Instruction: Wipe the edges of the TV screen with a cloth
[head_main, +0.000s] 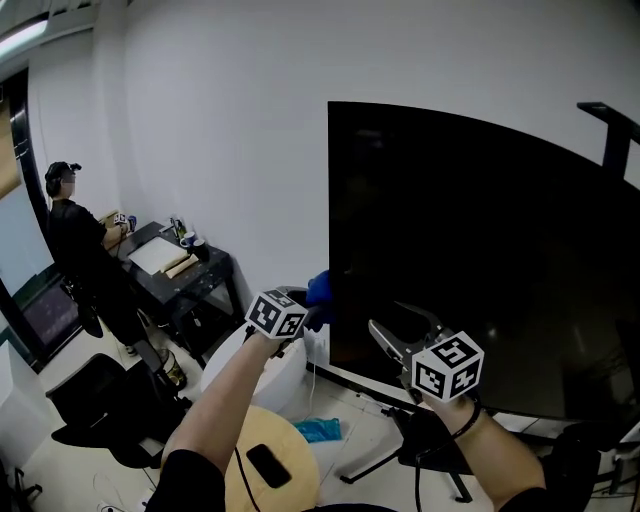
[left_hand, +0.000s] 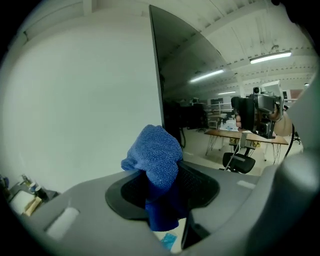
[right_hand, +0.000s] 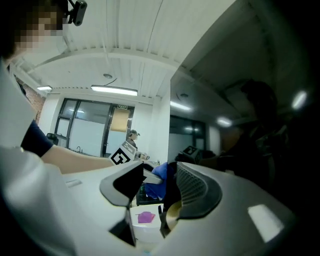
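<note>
The big black TV screen (head_main: 480, 250) stands against the white wall. My left gripper (head_main: 305, 305) is shut on a blue cloth (head_main: 319, 290), and the cloth sits at the screen's left edge, low down. In the left gripper view the cloth (left_hand: 155, 155) bulges out between the jaws, right beside the screen's thin edge (left_hand: 157, 75). My right gripper (head_main: 405, 338) is held in front of the lower part of the screen, open and with nothing in it. The right gripper view looks between its jaws (right_hand: 160, 185) toward the blue cloth (right_hand: 162, 172).
A person (head_main: 75, 240) sits at a black desk (head_main: 185, 270) at the far left. A black chair (head_main: 100, 400) stands nearer. Below my arms are a round wooden stool (head_main: 270, 465) with a phone on it, a white bin (head_main: 270, 370) and the TV stand's legs (head_main: 400, 450).
</note>
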